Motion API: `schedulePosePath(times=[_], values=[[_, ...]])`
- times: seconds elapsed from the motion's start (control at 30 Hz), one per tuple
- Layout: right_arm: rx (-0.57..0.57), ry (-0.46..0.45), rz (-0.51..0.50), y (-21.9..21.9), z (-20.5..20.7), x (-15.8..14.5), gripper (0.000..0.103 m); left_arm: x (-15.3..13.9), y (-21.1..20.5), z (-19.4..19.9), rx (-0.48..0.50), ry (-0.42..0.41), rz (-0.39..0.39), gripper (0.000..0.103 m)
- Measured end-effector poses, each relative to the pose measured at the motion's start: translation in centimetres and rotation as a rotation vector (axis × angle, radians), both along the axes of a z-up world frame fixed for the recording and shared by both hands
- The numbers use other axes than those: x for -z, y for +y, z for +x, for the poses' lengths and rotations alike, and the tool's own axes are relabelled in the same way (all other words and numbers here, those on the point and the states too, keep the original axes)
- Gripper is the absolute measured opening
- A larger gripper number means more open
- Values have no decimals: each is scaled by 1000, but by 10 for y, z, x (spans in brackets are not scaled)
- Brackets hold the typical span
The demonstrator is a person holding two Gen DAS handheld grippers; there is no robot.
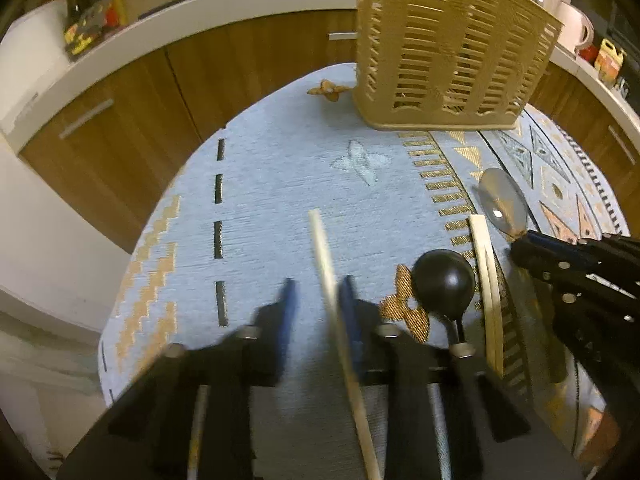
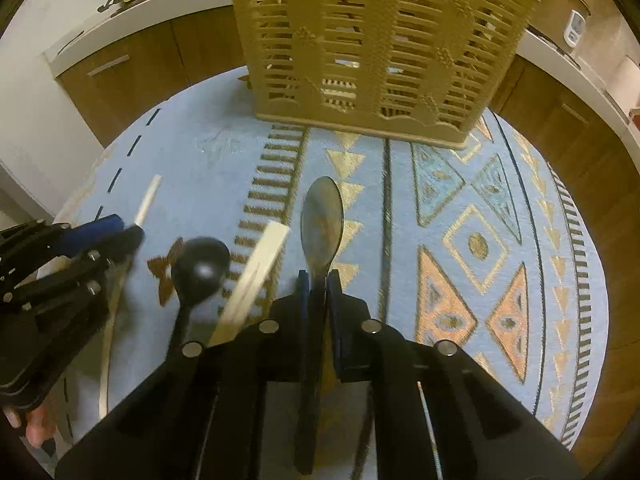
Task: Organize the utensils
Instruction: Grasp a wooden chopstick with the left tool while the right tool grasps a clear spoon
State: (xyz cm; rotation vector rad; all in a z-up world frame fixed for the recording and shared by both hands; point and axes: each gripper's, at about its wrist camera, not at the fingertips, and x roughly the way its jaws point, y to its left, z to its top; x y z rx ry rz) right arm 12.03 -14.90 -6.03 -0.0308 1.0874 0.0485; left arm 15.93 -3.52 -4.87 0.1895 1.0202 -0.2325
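Nothing is sorted yet, judging by what shows; the slatted utensil basket (image 1: pixel 448 60) stands on the patterned tablecloth (image 1: pixel 260 184) well ahead of both grippers, and through its slots no utensil can be made out inside, though the upper part is cut off in both views.

Four utensils lie on the cloth. The metal spoon (image 2: pixel 322 220) points straight ahead of the right gripper (image 2: pixel 318 280), whose jaws are clamped on its neck; whether the spoon is lifted or lying flat I cannot tell. The thin pale stick (image 1: pixel 324 252) runs between the jaws of the left gripper (image 1: pixel 318 300); it lies against the right-hand finger while cloth shows between it and the other finger, so the jaws stand apart and have no grip on it. The black ladle (image 1: pixel 444 276) and the flat pale stick (image 1: pixel 486 280) lie untouched between the two grippers, the ladle nearer the left one.

So, as I judge it, all four pieces remain to be carried to the basket; one is merely seized.

The left fingers are smeared by blur; the handles of all four utensils run under the gripper bodies and out of view; the basket's compartments cannot be seen.
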Motion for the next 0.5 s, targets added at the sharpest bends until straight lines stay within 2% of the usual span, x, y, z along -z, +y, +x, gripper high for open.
schedulePosePath(times=[0.1, 0.13, 0.27, 0.4, 0.5], values=[[3, 2, 12, -16, -8, -4, 5, -1, -1, -3, -10, 6, -28, 4], [6, 4, 18, -23, -11, -5, 2, -2, 1, -4, -15, 18, -59, 4], [17, 4, 37, -49, -22, -12, 2, -7, 8, -11, -18, 55, -178, 4], [34, 21, 53, -69, -29, -11, 2, -5, 9, -17, -20, 89, -214, 4], [50, 39, 128, -85, -33, -10, 2, -2, 12, -19, -26, 106, -220, 4]])
